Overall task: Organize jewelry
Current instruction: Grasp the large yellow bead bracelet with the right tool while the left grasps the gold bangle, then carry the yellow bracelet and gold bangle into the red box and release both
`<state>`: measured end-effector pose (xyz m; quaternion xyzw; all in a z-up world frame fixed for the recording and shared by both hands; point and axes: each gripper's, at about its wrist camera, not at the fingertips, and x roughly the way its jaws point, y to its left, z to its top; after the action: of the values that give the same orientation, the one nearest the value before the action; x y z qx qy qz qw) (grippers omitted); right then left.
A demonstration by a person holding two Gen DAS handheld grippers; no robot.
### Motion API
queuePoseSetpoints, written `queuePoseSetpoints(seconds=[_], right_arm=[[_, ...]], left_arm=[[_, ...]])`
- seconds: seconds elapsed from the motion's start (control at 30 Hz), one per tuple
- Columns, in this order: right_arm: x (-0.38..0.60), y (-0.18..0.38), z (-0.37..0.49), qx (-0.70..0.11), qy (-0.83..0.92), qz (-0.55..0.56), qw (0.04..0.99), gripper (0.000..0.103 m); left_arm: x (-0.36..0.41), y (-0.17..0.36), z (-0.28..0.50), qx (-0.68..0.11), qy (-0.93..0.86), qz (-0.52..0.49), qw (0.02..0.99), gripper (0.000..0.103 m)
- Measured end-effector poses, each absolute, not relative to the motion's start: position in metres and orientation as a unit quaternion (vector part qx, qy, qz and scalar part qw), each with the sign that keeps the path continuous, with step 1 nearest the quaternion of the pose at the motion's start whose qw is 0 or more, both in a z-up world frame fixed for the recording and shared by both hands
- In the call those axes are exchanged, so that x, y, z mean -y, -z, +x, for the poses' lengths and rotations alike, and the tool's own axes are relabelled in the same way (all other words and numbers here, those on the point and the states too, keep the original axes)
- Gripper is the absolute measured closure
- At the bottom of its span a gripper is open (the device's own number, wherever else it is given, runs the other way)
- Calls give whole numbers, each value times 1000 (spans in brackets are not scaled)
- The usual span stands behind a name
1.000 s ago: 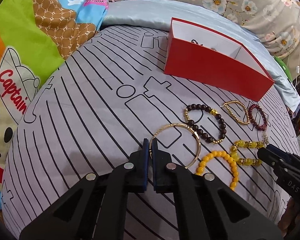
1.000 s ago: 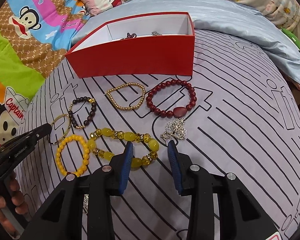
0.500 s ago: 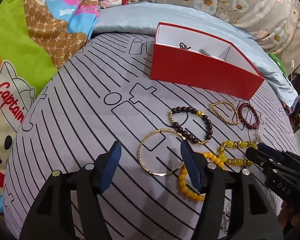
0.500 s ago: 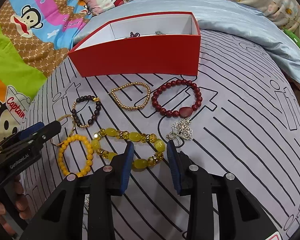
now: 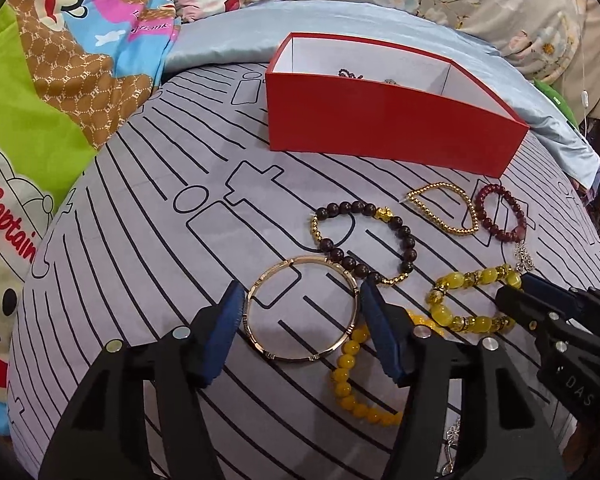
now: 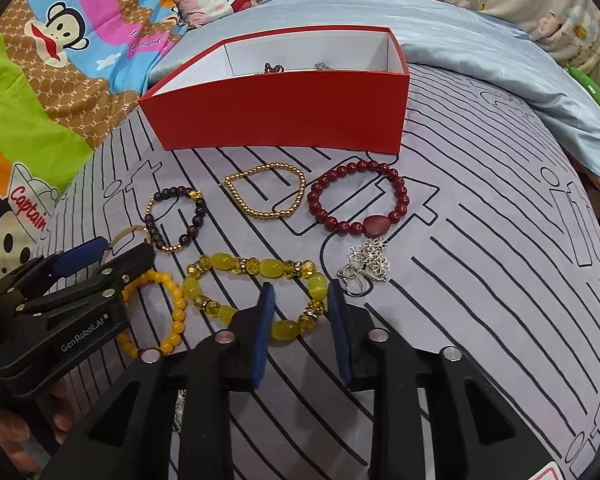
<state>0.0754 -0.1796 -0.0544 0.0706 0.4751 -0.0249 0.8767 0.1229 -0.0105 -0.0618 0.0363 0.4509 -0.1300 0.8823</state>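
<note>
Gold bangle (image 5: 302,314) framed by the left gripper (image 5: 300,312), nothing clamped yet.
Right gripper (image 6: 300,312), jaws just narrowing, is straddling the yellow bead bracelet (image 6: 256,292) unpinched; red box (image 6: 284,120) is parked beyond, probably so each grab gets dropped in.

My grippers' pads (image 5: 374,312) were blue, the box (image 5: 380,128) red outside and white inside, the sheet (image 6: 480,260) grey with black lines.

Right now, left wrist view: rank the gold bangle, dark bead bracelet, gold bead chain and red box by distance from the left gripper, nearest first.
1. gold bangle: lying between the left gripper's open fingers.
2. dark bead bracelet: just beyond, slightly right.
3. gold bead chain: farther, right.
4. red box: farthest, at the back.
</note>
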Motion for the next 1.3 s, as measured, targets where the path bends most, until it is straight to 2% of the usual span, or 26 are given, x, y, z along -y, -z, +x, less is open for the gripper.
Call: queuePoseSetpoints(seconds=[0.13, 0.4, 0.7, 1.07, 1.3], right_arm=[[185, 55, 76, -476, 31, 77, 875, 93], [190, 54, 71, -474, 30, 91, 875, 94], [198, 28, 53, -448, 30, 111, 887, 94], [205, -37, 37, -398, 15, 127, 908, 94], [213, -90, 56, -347, 8, 109, 931, 94]], left_arm=[[9, 61, 123, -452, 133, 30, 881, 46], [2, 56, 119, -461, 134, 11, 877, 46], [-14, 35, 109, -453, 134, -8, 881, 46], [-18, -19, 98, -421, 156, -17, 893, 46], [0, -62, 120, -384, 182, -6, 905, 46]])
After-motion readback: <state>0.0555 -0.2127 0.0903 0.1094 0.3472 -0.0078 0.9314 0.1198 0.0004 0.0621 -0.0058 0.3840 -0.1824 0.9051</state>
